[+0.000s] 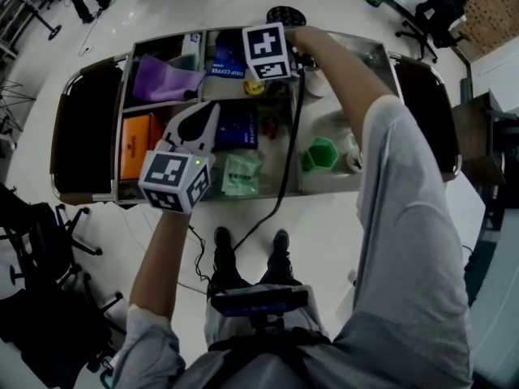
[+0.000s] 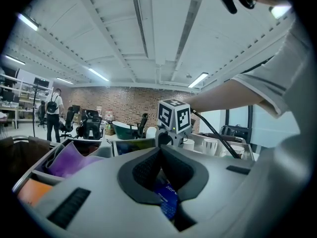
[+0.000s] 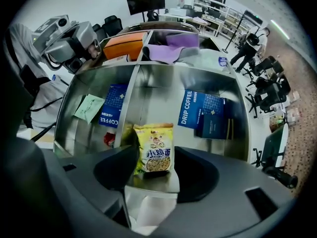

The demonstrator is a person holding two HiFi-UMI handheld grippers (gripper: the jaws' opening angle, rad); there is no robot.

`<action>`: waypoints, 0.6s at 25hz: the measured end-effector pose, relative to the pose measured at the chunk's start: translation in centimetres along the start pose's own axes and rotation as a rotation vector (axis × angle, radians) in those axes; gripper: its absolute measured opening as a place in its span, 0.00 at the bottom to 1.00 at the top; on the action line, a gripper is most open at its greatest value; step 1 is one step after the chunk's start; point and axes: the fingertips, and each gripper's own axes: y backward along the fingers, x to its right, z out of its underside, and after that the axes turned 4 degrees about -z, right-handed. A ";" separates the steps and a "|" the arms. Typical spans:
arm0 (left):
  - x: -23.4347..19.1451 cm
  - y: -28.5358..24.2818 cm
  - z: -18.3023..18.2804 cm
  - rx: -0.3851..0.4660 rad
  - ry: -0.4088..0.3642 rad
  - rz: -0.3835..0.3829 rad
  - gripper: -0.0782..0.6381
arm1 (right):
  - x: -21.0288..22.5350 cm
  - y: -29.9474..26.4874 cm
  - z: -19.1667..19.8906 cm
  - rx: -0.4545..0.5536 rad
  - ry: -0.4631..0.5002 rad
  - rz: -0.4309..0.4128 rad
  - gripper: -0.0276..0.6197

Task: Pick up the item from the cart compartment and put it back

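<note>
Snack packet (image 3: 154, 150), yellow, lies in a steel cart compartment (image 3: 163, 100) beside its divider (image 3: 126, 113), directly between the right tongs (image 3: 156, 165), whose jaws stand apart on either side without squeezing it. Left tongs (image 2: 159, 157) hover closed and empty above a blue coffee pack (image 2: 168, 202).

Cart (image 3: 163, 90): brushed metal, reflective. Snack packet (image 3: 154, 152) between right gripper (image 3: 154, 168) jaws: glossy plastic film. Beyond it, purple cloth (image 3: 173, 51): matt, creased.
</note>
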 end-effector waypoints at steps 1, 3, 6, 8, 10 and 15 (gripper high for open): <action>-0.1 0.0 0.0 0.000 0.001 -0.001 0.12 | 0.0 -0.2 0.0 -0.005 0.002 -0.003 0.42; -0.3 0.0 0.0 -0.003 -0.005 -0.003 0.12 | 0.0 -0.5 0.1 -0.014 0.006 -0.008 0.40; -0.4 -0.1 0.1 -0.008 -0.011 -0.004 0.12 | -0.2 -0.9 0.1 -0.020 0.014 -0.016 0.30; -0.4 -0.1 0.3 -0.010 -0.009 -0.004 0.12 | -0.2 -1.0 0.0 -0.021 0.017 -0.012 0.20; -0.3 -0.2 0.4 -0.007 -0.001 -0.002 0.12 | -0.1 -1.0 0.0 -0.014 0.014 -0.007 0.10; 0.0 -0.3 0.7 -0.013 0.002 0.003 0.12 | -0.3 -0.9 -0.1 0.003 0.002 -0.020 0.07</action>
